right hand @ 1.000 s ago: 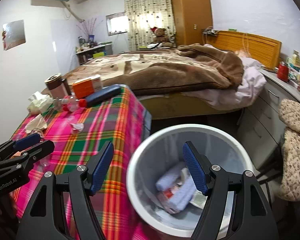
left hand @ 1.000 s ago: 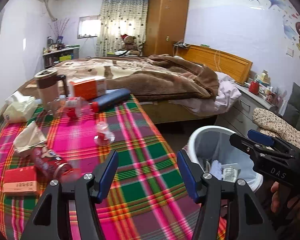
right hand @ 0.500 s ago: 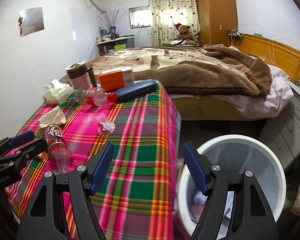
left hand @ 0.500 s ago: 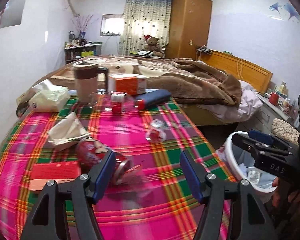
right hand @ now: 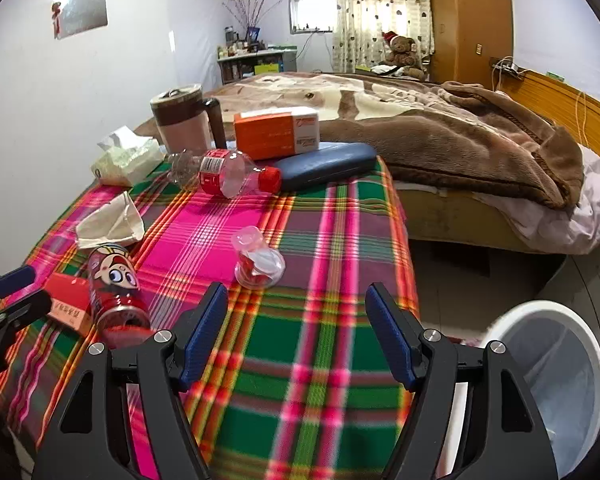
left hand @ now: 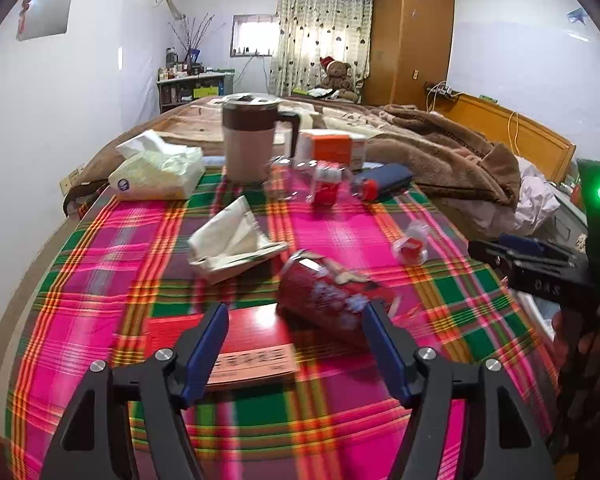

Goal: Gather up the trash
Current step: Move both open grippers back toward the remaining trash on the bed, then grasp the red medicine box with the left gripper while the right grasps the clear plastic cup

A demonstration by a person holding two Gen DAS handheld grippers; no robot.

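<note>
Both empty: left gripper (left hand: pixel 296 344) (jaws opening) tilts down over red can (left hand: pixel 320 300), right gripper (right hand: pixel 296 332) wide.

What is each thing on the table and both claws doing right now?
Left claw: empty, opening.
Right claw: open, empty.
Red can: lying down.
Water bottle: lying down, capped.
Small cup: tipped over.
Mug: upright, lidded.
Bin: open.

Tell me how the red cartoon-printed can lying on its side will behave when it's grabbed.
The red cartoon-printed can lies on its side, so it will probably roll if nudged. Its open mouth suggests it's empty, likely light and easily dented. The left gripper, jaws opening with nothing between them, should straddle it squarely.
</note>
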